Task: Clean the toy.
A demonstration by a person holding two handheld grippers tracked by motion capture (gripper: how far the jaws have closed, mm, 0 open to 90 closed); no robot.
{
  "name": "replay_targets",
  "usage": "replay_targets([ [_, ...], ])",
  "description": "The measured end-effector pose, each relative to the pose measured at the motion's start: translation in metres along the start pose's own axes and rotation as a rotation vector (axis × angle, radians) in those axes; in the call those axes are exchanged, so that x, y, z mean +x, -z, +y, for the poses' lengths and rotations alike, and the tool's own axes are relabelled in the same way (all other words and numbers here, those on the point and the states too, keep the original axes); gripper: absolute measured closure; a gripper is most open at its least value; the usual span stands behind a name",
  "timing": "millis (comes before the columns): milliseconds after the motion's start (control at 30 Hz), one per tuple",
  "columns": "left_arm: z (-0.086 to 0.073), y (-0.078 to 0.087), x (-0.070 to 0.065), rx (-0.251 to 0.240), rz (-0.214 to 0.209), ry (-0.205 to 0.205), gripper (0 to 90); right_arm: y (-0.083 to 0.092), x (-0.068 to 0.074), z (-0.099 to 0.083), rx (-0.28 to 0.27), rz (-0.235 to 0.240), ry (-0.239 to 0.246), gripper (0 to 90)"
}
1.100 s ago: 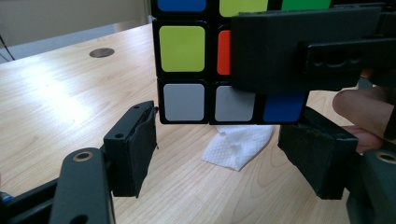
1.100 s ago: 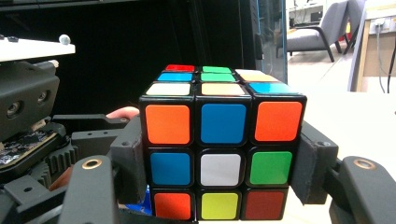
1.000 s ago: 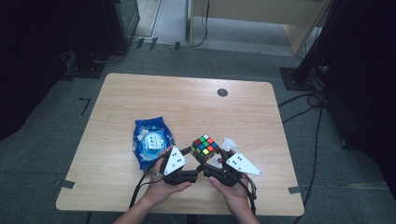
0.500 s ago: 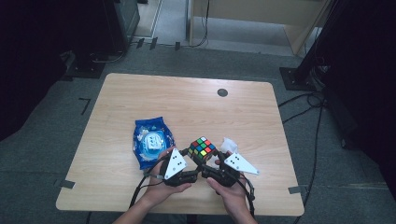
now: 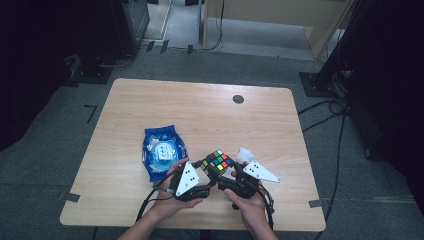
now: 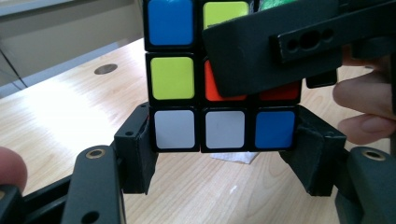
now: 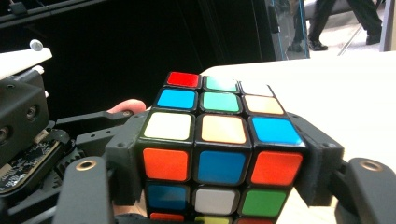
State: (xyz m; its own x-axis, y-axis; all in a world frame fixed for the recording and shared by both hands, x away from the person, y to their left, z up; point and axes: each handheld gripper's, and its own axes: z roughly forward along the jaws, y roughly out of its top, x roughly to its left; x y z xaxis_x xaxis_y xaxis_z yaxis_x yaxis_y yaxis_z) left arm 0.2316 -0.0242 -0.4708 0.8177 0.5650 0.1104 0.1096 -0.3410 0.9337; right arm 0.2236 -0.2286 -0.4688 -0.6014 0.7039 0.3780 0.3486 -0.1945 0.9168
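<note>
Cube [image 5: 218, 163] is held above the table [image 5: 200, 115] near its front edge, between both grippers. Left gripper [image 6: 224, 154], jaws just closed further, clamps the bottom layer; right gripper [image 7: 222, 154] clamps the top layer. A layer twist appears ready. Bag [image 5: 161, 151] lies just left; open room beyond.

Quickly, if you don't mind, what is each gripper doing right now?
Left gripper: shut on the multicoloured plastic puzzle cube, bottom layer; jaws just closed in.
Right gripper: shut on the cube, top layer.
</note>
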Motion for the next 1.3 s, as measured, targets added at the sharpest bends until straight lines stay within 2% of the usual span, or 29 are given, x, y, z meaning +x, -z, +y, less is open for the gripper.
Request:
replay_targets([
  [67,0.001,0.000,-0.001,0.000,0.009,0.012,33.8,0.001,0.003,0.000,-0.004,-0.014,0.017,34.8],
  [100,0.002,-0.001,-0.001,-0.004,0.009,0.031,33.5,0.001,0.003,0.000,-0.006,-0.019,0.021,34.8],
  [167,0.003,-0.001,-0.001,-0.006,0.011,0.038,33.0,0.000,0.005,0.000,-0.005,-0.018,0.016,34.8],
  [267,0.003,-0.002,-0.002,0.000,0.026,0.023,32.9,-0.002,0.008,-0.003,0.007,-0.012,0.023,34.8],
  [500,0.002,-0.002,-0.002,0.002,0.030,0.016,33.0,-0.004,0.006,-0.002,0.026,0.001,0.007,34.7],
  [633,0.001,0.000,-0.001,-0.012,0.032,0.001,34.1,-0.003,0.005,-0.001,0.040,0.016,0.005,33.8],
  [733,0.001,0.003,0.003,-0.035,0.001,0.037,34.2,-0.002,0.005,0.002,0.044,0.039,0.023,31.9],
  [933,-0.001,0.010,0.021,-0.043,0.031,0.082,34.2,0.006,0.002,0.009,0.051,0.081,0.077,28.7],
  [1033,-0.004,0.016,0.033,-0.043,0.058,0.101,34.2,0.013,-0.005,0.014,0.033,0.083,0.090,29.0],
  [1100,-0.005,0.020,0.040,-0.050,0.072,0.119,34.2,0.019,-0.011,0.018,0.022,0.070,0.098,29.3],
  [1167,-0.005,0.023,0.045,-0.054,0.079,0.129,34.2,0.025,-0.021,0.020,0.032,0.005,0.151,30.0],
  [1200,-0.005,0.026,0.048,-0.059,0.083,0.135,34.2,0.027,-0.025,0.021,0.042,-0.019,0.163,30.7],
  [1300,-0.006,0.030,0.054,-0.060,0.064,0.150,34.2,0.031,-0.044,0.017,0.121,-0.136,0.236,33.9],
])
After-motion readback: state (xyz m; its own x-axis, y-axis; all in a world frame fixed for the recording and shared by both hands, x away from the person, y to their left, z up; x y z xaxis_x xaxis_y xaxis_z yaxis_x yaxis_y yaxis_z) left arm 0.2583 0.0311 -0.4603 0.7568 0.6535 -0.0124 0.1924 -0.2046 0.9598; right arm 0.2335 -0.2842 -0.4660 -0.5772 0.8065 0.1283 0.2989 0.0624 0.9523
